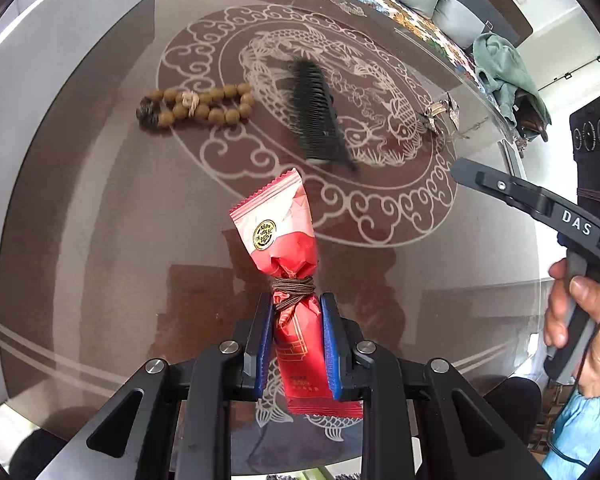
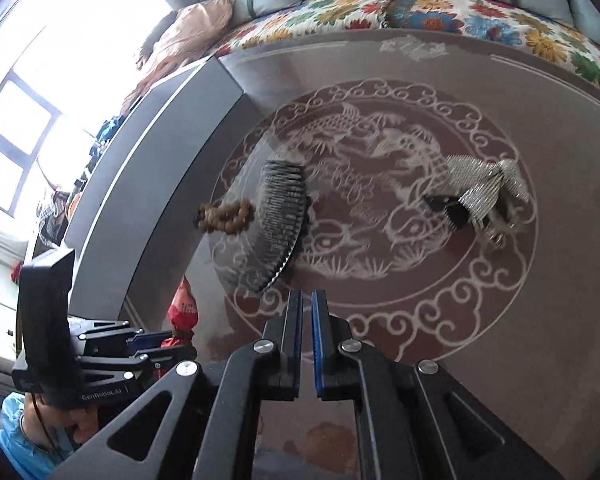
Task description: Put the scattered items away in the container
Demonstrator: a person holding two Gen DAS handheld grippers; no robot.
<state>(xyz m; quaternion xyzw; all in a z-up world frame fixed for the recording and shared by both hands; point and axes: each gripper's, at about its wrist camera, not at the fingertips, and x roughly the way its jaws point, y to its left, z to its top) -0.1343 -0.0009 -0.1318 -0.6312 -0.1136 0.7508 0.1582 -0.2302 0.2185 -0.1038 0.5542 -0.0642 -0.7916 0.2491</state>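
My left gripper is shut on a red snack packet with a brown hair tie wound around its middle, held above the glass table. A black comb lies on the table's fish pattern beyond it. A brown bead bracelet lies to the left. A silver glittery hair clip lies to the right. My right gripper is shut and empty, near the comb. The left gripper with the packet shows at the lower left of the right wrist view. No container is in view.
The glass table has a fish pattern and a grey rim. A floral sofa cover with cushions lies beyond the table. A green cloth hangs at the far right edge.
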